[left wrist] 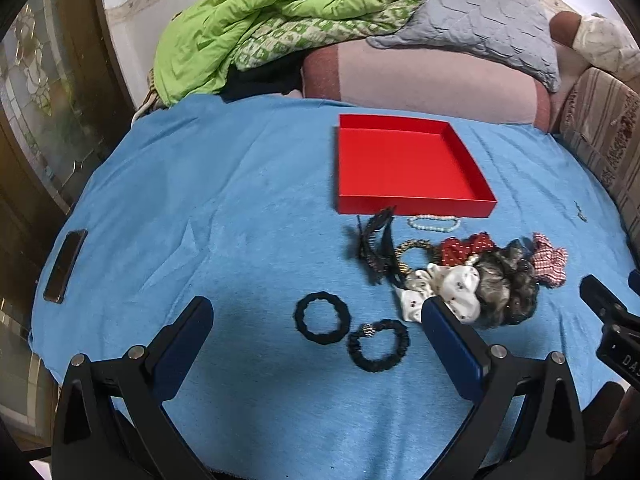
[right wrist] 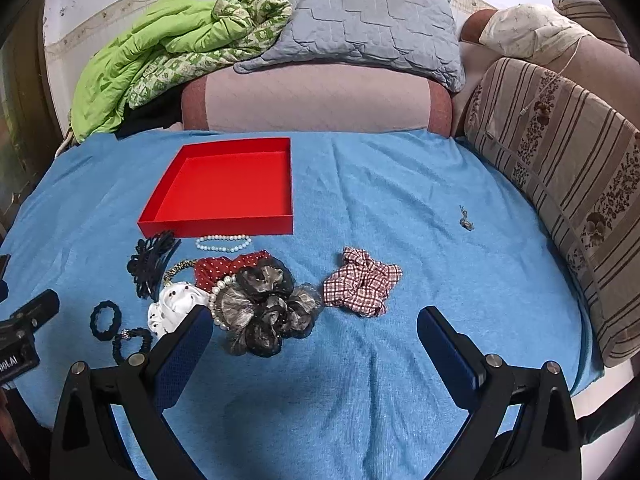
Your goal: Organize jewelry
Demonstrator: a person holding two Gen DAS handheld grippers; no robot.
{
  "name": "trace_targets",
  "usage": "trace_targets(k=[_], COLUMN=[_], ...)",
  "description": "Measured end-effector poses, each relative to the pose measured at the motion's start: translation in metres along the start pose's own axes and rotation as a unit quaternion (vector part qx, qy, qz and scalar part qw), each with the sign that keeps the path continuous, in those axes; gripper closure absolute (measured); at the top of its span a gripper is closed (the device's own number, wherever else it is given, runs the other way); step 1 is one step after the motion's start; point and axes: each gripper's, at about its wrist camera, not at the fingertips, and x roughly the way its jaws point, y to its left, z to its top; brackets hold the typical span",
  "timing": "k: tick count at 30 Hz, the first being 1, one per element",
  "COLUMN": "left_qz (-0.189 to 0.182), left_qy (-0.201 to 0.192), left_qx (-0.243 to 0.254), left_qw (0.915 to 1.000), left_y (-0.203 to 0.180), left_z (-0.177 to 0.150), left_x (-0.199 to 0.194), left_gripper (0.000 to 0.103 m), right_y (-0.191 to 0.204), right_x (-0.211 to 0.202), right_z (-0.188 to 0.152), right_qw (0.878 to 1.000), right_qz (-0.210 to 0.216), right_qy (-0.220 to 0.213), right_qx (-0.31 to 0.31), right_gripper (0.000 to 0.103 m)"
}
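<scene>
An empty red tray [left wrist: 408, 168] [right wrist: 224, 188] lies on the blue cloth. In front of it sits a pile of hair accessories: a pearl bracelet [left wrist: 434, 223] [right wrist: 224, 242], a black feathery clip [left wrist: 378, 248] [right wrist: 154, 262], a red dotted scrunchie [left wrist: 466, 249] [right wrist: 228, 266], a white scrunchie [left wrist: 444, 290] [right wrist: 174, 306], a grey-black organza scrunchie [left wrist: 506, 288] [right wrist: 264, 308] and a red checked scrunchie [left wrist: 550, 258] [right wrist: 362, 282]. Two black hair ties [left wrist: 322, 318] [right wrist: 105, 320] lie nearer. My left gripper [left wrist: 318, 312] is open above them. My right gripper [right wrist: 314, 320] is open, empty, over the pile's near edge.
A dark phone [left wrist: 65, 266] lies at the cloth's left edge. A small metal trinket [right wrist: 466, 218] rests alone to the right. Green bedding [left wrist: 256, 20], a grey pillow [right wrist: 360, 28] and a striped cushion [right wrist: 560, 184] border the far and right sides.
</scene>
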Motion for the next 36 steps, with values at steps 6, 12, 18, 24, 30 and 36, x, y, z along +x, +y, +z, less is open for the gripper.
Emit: trace_targets(k=[6,12,18,24,30,36], left_qz=[-0.01,-0.027,-0.051,-0.063,-0.081,-0.085], left_qy=[0.012,0.035,0.053,0.064,0.091,0.084], left_qx=[-0.015,-0.004,0.026,0.031,0.035,0.031], left_qw=[0.9998,0.999,0.9969,0.9955,0.9919,0.9924], left_y=[0.018,0.018,0.002,-0.002,-0.007,-0.009], left_z=[0.001,-0.01,-0.027,-0.035,-0.045,-0.049], left_x=[0.026,0.059,0.083,0.096,0.11,0.106], left_gripper=[0.0,0.0,0.0,0.01,0.035,0.044], right_y=[-0.009,-0.025,-0.03,-0.003,0.027,0.05], right_x=[0.018,0.046,0.06,0.06,0.07,0.082], right_z=[-0.005,-0.014,-0.023,-0.019,-0.015,-0.014], right_qw=[1.0,0.999,0.991,0.98,0.978,0.97], right_qz=[0.001,0.036,0.114,0.193,0.205,0.233], right_qy=[0.008,0.03,0.048,0.044,0.045,0.061], right_qx=[0.006,0.027,0.051,0.034,-0.009,-0.023], right_gripper=[0.003,0.012,0.017,0.018,0.026,0.034])
